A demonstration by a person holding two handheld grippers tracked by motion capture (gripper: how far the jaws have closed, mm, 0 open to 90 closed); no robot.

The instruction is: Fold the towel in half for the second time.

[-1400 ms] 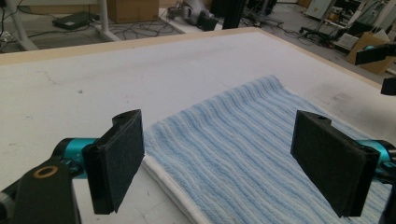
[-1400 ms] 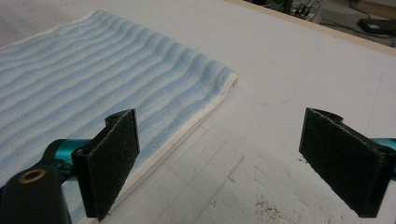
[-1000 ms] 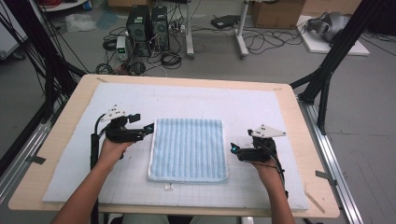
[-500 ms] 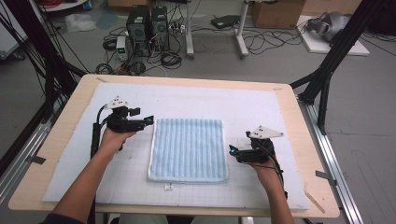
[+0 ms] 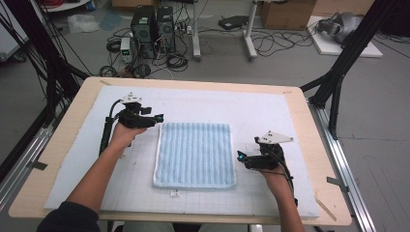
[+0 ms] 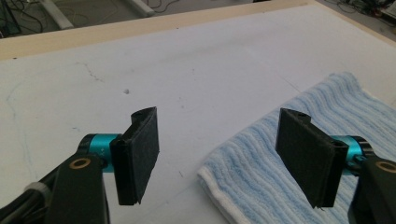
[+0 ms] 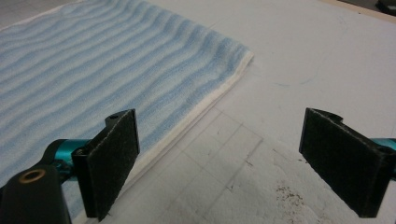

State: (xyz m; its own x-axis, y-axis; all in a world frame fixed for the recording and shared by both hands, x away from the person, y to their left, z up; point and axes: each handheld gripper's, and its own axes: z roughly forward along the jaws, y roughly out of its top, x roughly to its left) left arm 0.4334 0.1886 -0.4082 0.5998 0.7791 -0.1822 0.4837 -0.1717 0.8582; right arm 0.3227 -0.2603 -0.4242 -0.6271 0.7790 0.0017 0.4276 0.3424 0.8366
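A light blue striped towel point(image 5: 196, 153) lies flat in the middle of the white mat point(image 5: 261, 108). My left gripper point(image 5: 158, 117) hovers at the towel's far left corner, open, with that corner point(image 6: 243, 172) between and just below its pads. At the towel's right edge my right gripper point(image 5: 239, 157) is open too. In the right gripper view the towel's white hem point(image 7: 196, 116) runs past the left pad, and bare mat lies between the pads.
The mat covers a wooden table point(image 5: 314, 145) with gridded lines near the front. Beyond the far edge the floor holds computer towers point(image 5: 152, 24), cables and black frame legs point(image 5: 338, 72). A small white tag point(image 5: 174, 193) sits at the towel's front hem.
My left gripper has moved away from me along the towel's left edge to its far corner. My right gripper has shifted slightly nearer along the right edge.
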